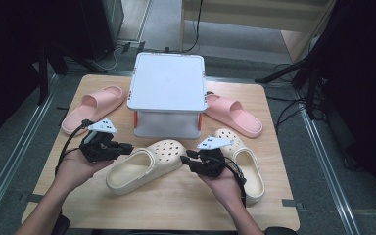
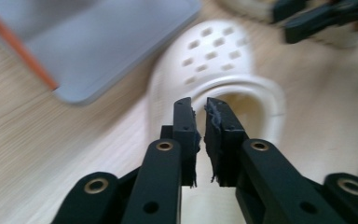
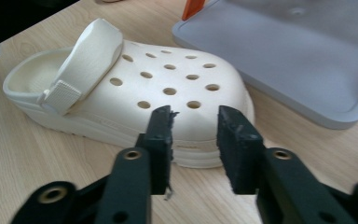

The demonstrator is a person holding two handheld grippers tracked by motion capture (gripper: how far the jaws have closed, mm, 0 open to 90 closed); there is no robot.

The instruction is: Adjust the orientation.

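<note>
Two grippers flank the cream clog (image 1: 144,165) just in front of the white step stool (image 1: 167,94). Left gripper (image 1: 129,147) is pressed nearly together, pinching nothing; right gripper (image 1: 185,160) sits part spread at the toe, also empty. Risk: a toe-only pinch probably slips on that rounded foam or swings the clog. Its long axis runs diagonally, toe toward the stool's right corner.

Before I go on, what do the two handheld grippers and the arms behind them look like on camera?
Both are black two-jaw tools. The left gripper and right gripper each carry a grey three-cornered plate on top and trail a black cable. Up close, the left gripper's flat pads are frayed at the edges, and brass-coloured rivets sit in the jaw links. The forearms are bare, with no sleeves.
</note>
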